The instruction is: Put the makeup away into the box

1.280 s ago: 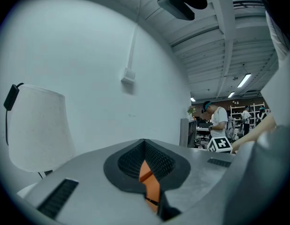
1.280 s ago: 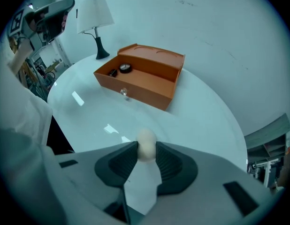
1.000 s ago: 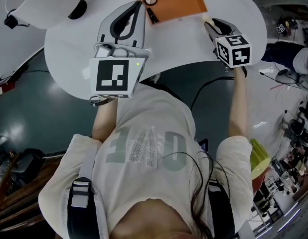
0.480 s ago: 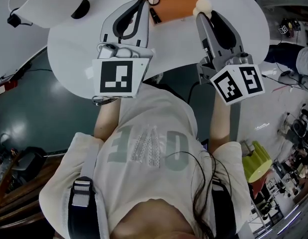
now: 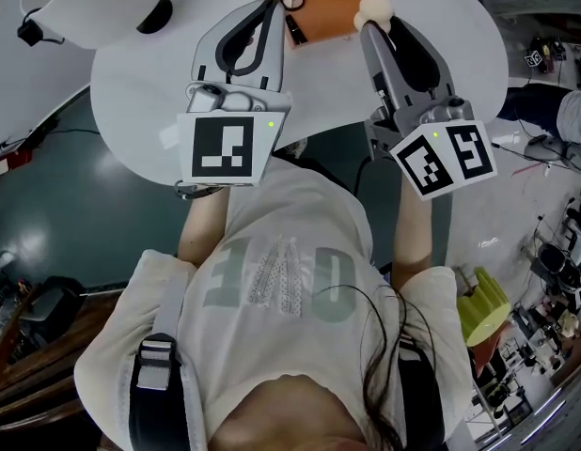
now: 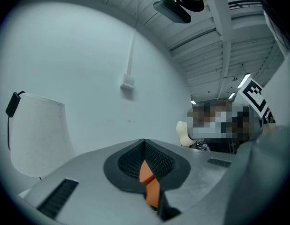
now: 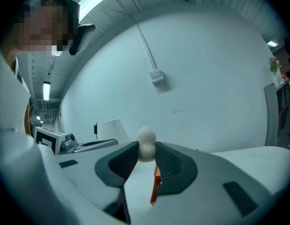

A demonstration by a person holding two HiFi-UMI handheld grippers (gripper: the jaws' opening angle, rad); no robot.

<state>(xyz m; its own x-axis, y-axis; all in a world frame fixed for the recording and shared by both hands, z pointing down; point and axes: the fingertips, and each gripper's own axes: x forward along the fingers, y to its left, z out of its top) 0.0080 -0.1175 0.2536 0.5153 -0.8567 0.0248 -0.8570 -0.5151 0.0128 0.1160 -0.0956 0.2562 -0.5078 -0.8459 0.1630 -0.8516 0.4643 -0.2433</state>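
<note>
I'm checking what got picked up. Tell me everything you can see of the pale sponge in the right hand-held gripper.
The sponge is cream, matte and soft-looking. It is gourd-shaped, with a rounded top bulging above a narrower waist. The right hand-held gripper pinches it at that waist between both dark pads and holds it above the white table, by the orange box's right edge.

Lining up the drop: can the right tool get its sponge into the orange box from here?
Probably yes. The right tool, shut on the sponge, hovers at the orange box's right edge with nothing between. The left tool, shut, sits off the box's left side, out of the way.
</note>
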